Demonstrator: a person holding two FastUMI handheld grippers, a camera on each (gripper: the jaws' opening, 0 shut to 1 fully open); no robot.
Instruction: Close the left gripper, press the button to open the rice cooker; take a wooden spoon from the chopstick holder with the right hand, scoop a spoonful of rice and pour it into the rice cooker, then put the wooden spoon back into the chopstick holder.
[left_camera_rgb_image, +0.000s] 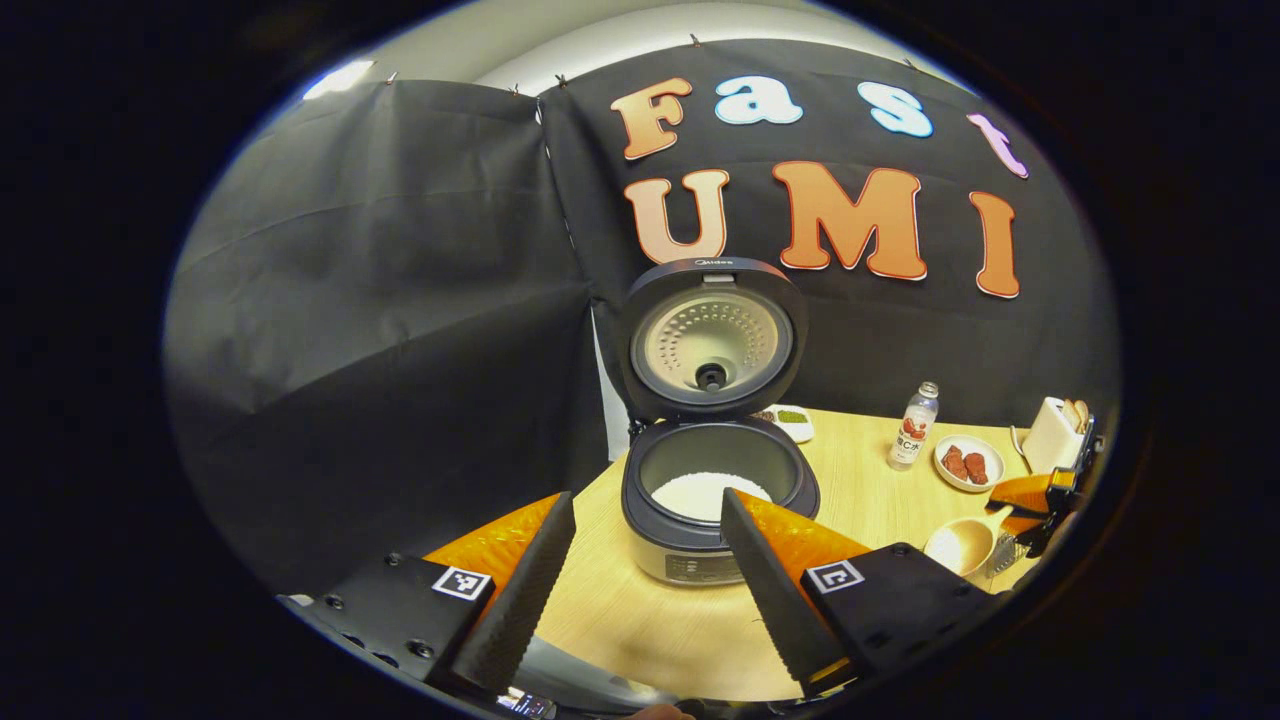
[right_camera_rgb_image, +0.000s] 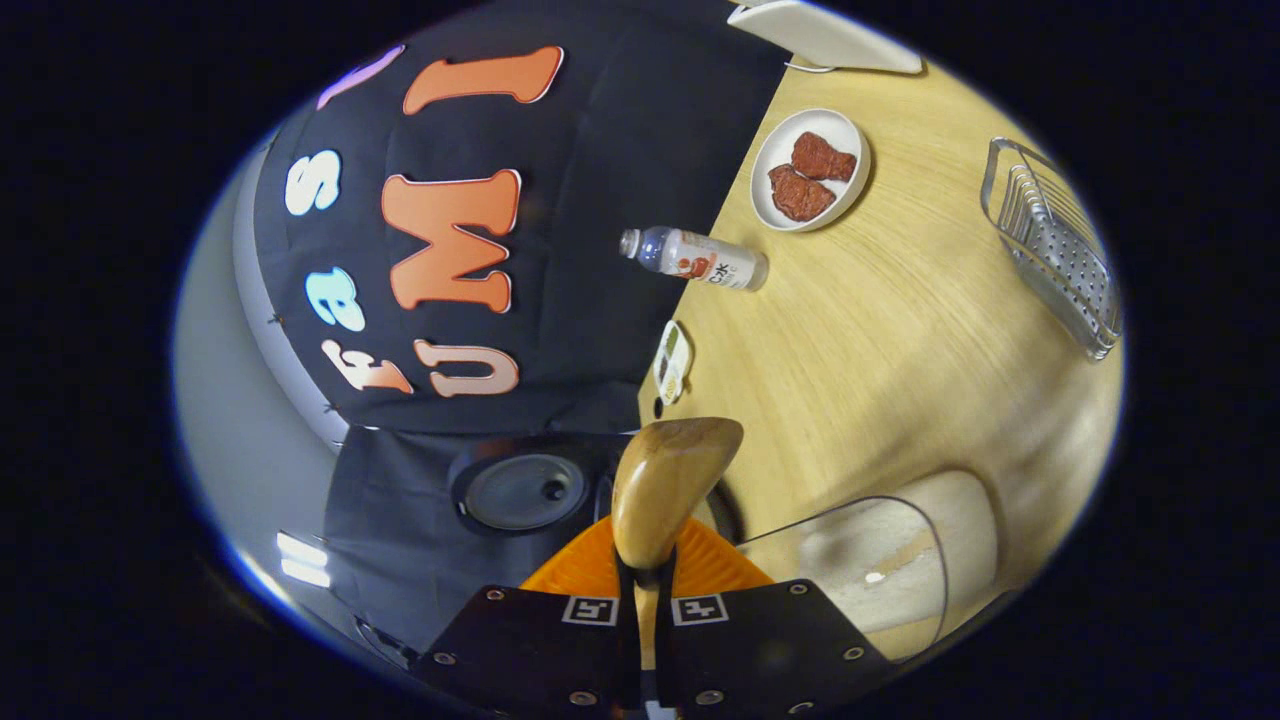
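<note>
The rice cooker (left_camera_rgb_image: 700, 520) stands open on the wooden table, lid (left_camera_rgb_image: 712, 340) upright, white rice (left_camera_rgb_image: 700, 492) lying in its pot. My left gripper (left_camera_rgb_image: 648, 498) hovers open just in front of it, holding nothing. My right gripper (right_camera_rgb_image: 645, 572) is shut on the handle of the wooden spoon (right_camera_rgb_image: 665, 485), whose bowl sticks out ahead; no rice shows on its visible face. From the left gripper view, the right gripper (left_camera_rgb_image: 1050, 495) and spoon (left_camera_rgb_image: 962, 545) are at the table's right end. The metal chopstick holder (right_camera_rgb_image: 1055, 245) stands beyond. The cooker lid (right_camera_rgb_image: 525, 490) appears behind the spoon.
A clear container with rice (right_camera_rgb_image: 880, 560) sits close beside the right gripper. A bottle (left_camera_rgb_image: 915, 425), a plate of red meat (left_camera_rgb_image: 968, 463), a small dish of green food (left_camera_rgb_image: 790, 420) and a white appliance (left_camera_rgb_image: 1052, 432) line the table's back.
</note>
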